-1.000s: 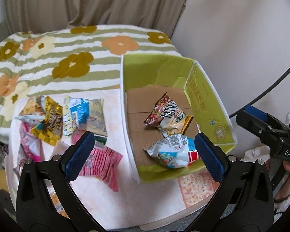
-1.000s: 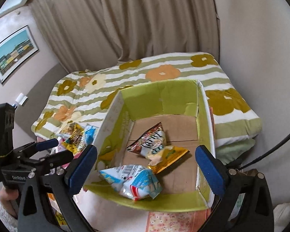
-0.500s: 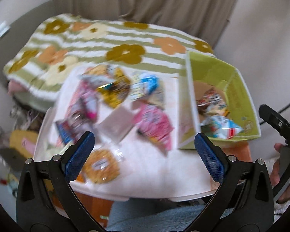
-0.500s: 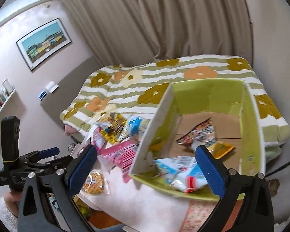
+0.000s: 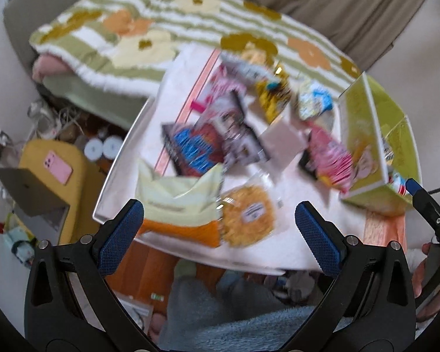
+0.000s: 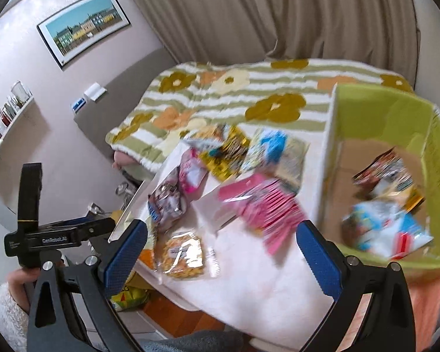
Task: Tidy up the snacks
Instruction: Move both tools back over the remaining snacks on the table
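Several snack packets lie spread on the white table: a round yellow cracker pack, a pale yellow and orange bag, a blue and red pack and a pink striped pack. The green cardboard box stands at the table's right end. In the right wrist view it holds a white and blue bag and a red bag. My left gripper hangs open above the table's near edge, holding nothing. My right gripper is open too, above the cracker pack.
A bed with a striped flower blanket lies behind the table. Left of the table stand a yellow stool with a pink phone and floor clutter. A grey fleece blanket is below the near edge. Curtains and a framed picture are behind.
Both grippers have swung left, away from the green box and toward the loose packets. The views are motion-blurred. Both stay open and empty.
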`<state>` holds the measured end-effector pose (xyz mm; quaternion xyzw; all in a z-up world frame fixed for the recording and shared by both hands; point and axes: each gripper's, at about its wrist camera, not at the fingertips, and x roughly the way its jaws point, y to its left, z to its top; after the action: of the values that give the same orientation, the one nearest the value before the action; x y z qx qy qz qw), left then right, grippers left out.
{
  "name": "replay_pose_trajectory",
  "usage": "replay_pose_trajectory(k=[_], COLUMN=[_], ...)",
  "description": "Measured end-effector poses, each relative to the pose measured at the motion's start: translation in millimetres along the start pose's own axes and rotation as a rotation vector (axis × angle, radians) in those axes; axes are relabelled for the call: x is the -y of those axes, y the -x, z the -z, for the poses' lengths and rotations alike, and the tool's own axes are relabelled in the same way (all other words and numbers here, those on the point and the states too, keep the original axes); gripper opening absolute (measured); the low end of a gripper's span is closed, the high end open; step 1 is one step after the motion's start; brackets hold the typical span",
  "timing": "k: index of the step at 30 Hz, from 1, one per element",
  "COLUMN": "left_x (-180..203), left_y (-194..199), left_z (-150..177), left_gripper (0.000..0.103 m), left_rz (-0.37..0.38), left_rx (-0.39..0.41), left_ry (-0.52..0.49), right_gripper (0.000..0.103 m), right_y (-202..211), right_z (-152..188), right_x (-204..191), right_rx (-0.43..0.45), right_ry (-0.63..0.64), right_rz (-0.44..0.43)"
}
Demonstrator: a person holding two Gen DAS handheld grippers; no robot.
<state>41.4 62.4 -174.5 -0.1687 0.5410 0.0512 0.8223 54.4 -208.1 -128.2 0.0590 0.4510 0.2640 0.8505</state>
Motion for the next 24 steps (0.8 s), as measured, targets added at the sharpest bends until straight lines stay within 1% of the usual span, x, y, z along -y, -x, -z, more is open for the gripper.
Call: replay_pose_trajectory(k=[5, 9, 12, 13, 17, 21, 24], left_x=[-22, -34, -39, -41, -44, -51, -55], left_y=[-30, -57, -78, -84, -102, -117, -122], left_z=[6, 4, 5, 5, 6, 6, 7], left_gripper=[0.102, 0.102, 0.102, 0.102, 0.102, 0.102, 0.102], left_rz=[0.042, 0.074, 0.075, 0.08, 0.045, 0.07, 0.069], left_rx=[-0.088, -0.147, -0.189, -0.198, -0.211, -0.24, -0.24], left_ry=[-0.016, -0.035, -0.061, -0.067, -0.111, -0.086, -0.087], right_gripper=[0.101, 0.101, 0.101, 0.101, 0.101, 0.101, 0.101], right_y=[-42, -70, -91, -96, -116, -129, -139], right_z=[19, 37, 50, 53, 65, 71, 74], right_x=[-28, -39, -43, -44, -46, -49, -52], right_rx=[-0.079, -0.128, -0.156, -0.161, -0.19, -0.218, -0.23], right_ry=[-0.001, -0.006, -0.005, -0.001, 0.014, 0.051, 0.082], right_rz=[0.007, 0.029, 0.052, 0.057, 0.062, 0.071, 0.061])
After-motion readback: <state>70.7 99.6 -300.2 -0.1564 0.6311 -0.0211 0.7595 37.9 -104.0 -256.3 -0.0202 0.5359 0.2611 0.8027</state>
